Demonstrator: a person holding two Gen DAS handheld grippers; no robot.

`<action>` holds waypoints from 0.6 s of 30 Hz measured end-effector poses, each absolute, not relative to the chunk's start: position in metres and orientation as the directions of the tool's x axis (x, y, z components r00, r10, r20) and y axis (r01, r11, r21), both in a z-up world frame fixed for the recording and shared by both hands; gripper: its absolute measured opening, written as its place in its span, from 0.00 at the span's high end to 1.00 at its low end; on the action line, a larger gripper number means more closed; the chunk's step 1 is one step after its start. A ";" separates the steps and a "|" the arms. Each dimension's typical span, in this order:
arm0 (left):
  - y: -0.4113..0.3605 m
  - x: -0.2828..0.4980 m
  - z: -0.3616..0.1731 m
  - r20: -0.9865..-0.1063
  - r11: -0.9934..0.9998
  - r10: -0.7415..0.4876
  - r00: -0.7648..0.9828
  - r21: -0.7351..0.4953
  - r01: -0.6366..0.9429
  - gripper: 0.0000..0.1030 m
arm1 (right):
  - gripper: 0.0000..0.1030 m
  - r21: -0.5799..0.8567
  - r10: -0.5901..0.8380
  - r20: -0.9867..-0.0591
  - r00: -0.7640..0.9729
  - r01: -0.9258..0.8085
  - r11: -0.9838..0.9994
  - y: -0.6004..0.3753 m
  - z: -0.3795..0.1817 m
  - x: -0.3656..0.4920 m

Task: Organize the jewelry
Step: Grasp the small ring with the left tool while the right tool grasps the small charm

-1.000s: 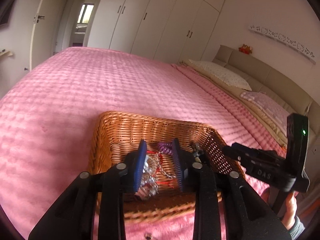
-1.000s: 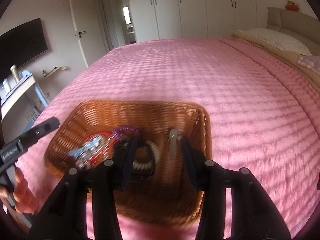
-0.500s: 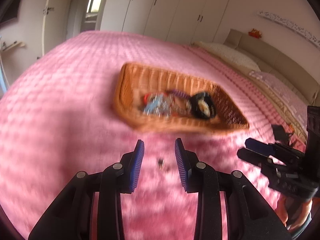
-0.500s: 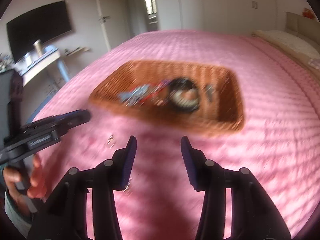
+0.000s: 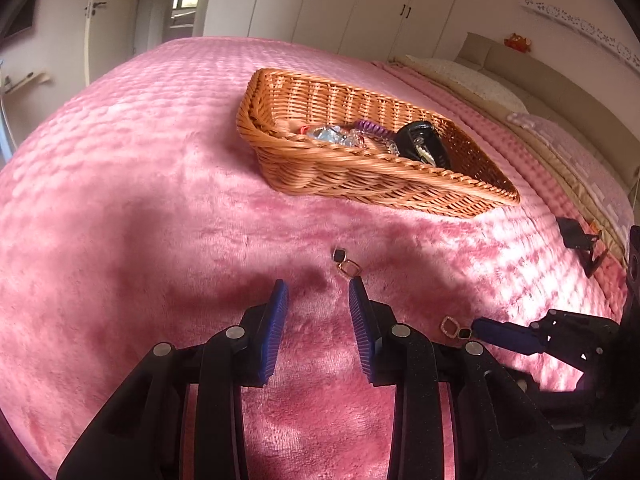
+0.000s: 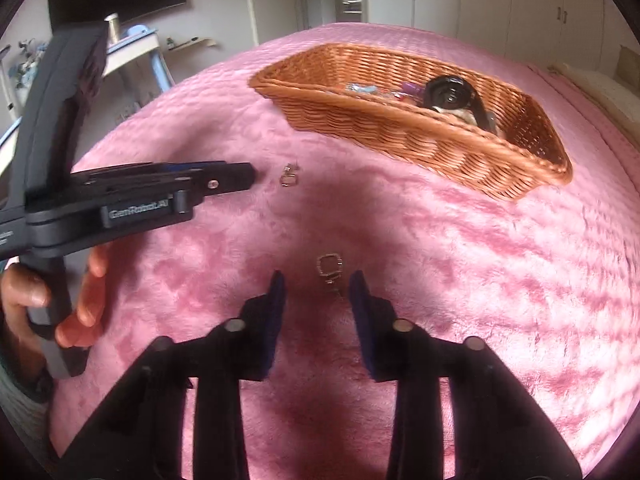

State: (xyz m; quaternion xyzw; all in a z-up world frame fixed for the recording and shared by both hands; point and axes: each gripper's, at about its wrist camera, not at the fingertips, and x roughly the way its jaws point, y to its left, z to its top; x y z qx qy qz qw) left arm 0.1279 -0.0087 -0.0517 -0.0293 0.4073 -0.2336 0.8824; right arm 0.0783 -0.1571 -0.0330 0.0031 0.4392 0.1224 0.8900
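Two matching earrings lie loose on the pink bedspread (image 5: 168, 184), both on the near side of the wicker basket (image 5: 360, 172). Each is a small dark square joined to an open gold frame. The first earring (image 5: 346, 263) sits a little way out from the basket's long front wall, its long axis slanting, dark square toward the basket and gold frame toward the left gripper (image 5: 318, 292). The second earring (image 5: 455, 329) lies farther from the basket, off toward its right-hand end, with its gold frame to the left and dark square to the right in the left wrist view, so its axis runs roughly along the basket's front wall.

Inside the basket lie a heap of jewelry: a glittery clear piece, a purple coil and a black band (image 5: 422, 146).

The left gripper stands with jaws wide apart and nothing between them, its right fingertip just short of the first earring. The right gripper (image 6: 316, 286) is likewise spread wide and empty, with the second earring (image 6: 329, 267) just ahead of the gap between its fingers. A hand (image 6: 48, 300) grasps the left gripper's handle.
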 end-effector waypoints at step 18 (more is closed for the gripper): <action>-0.053 0.151 -0.056 -0.767 0.880 -0.399 0.503 -0.167 0.444 0.71 | 0.92 0.263 0.200 -0.765 0.612 0.013 0.965 -0.217 -0.039 0.084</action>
